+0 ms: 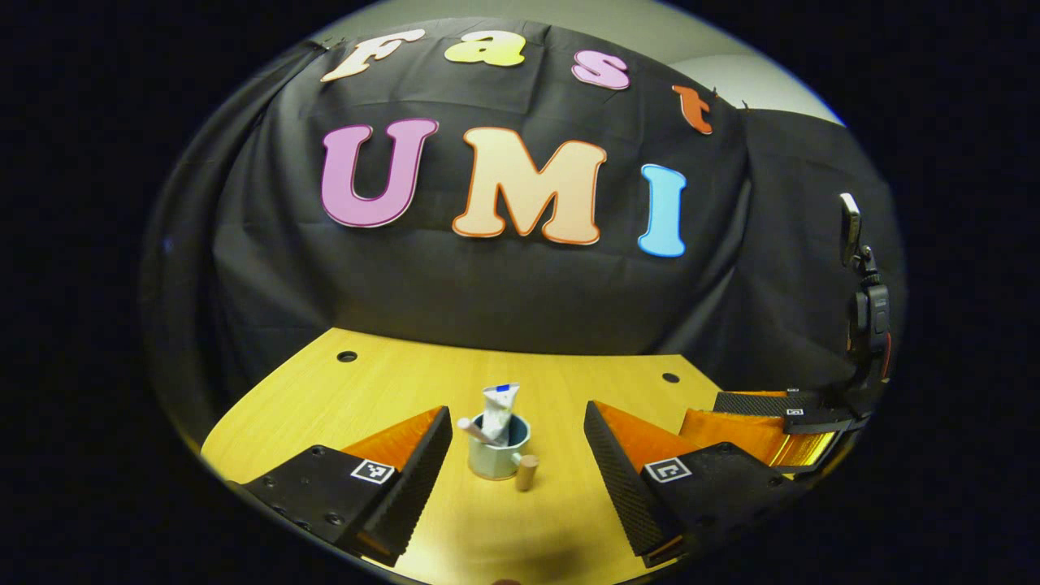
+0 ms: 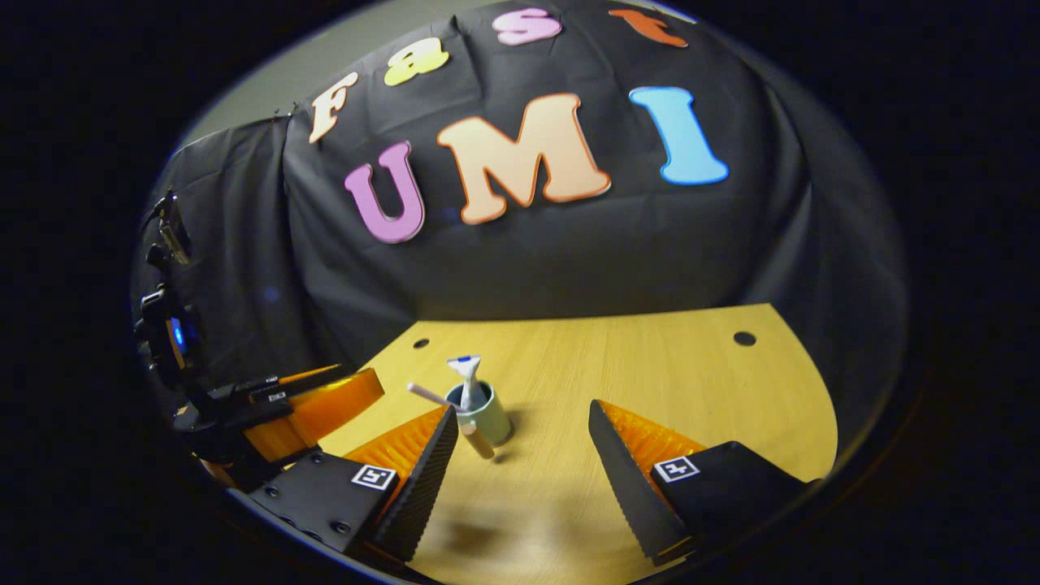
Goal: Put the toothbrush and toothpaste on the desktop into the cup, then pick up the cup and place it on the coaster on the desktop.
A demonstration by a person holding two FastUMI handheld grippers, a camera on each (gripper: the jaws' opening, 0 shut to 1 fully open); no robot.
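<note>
A pale green cup point(image 1: 497, 455) with a wooden peg handle point(image 1: 526, 473) stands upright on the wooden desktop point(image 1: 390, 382). A white toothpaste tube point(image 1: 499, 410) and the toothbrush point(image 1: 474, 430) stick out of its top. A thin brown edge shows under its base; I cannot tell if that is the coaster. My left gripper point(image 1: 517, 413) is open, with the cup just beyond its fingertips and apart from them. In the right gripper view the cup point(image 2: 490, 416), tube point(image 2: 467, 376) and toothbrush point(image 2: 426, 394) sit left of centre. My right gripper point(image 2: 521, 408) is open and holds nothing.
The right gripper point(image 1: 776, 416) rests low at the far right of the left gripper view, and the left gripper point(image 2: 313, 400) at the far left of the right gripper view. Round holes point(image 1: 347, 356) point(image 2: 744, 338) dot the desktop near its back edge, below the black cloth wall.
</note>
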